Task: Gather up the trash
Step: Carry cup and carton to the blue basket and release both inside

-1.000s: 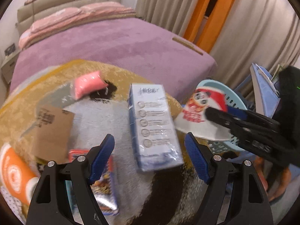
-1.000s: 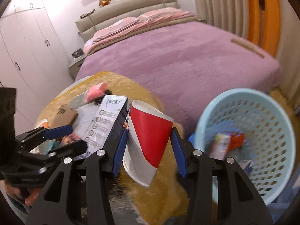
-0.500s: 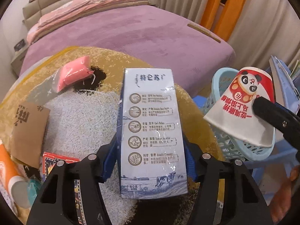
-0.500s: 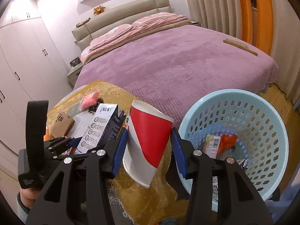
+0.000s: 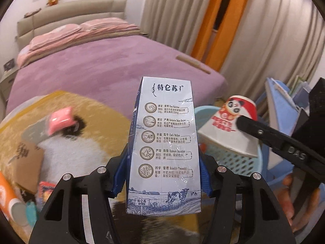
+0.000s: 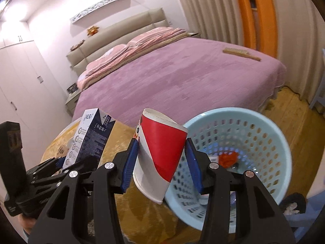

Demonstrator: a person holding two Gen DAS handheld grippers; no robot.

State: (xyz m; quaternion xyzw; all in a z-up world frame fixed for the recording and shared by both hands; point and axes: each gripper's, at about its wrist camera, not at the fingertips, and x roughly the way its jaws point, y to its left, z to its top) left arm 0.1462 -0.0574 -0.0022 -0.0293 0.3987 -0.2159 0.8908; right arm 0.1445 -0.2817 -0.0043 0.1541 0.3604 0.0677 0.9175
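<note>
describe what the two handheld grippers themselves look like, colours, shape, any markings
Both look alike. The left gripper and right gripper each have two black plastic fingers with triangular cut-outs, silver round screw heads and blue ribbed pads on the inner faces. Raised lettering, seemingly "DAS", marks the right one's finger. No cables or sleeves show.

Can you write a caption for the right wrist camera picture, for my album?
Right gripper holds a red paper cup beside the blue basket.
</note>
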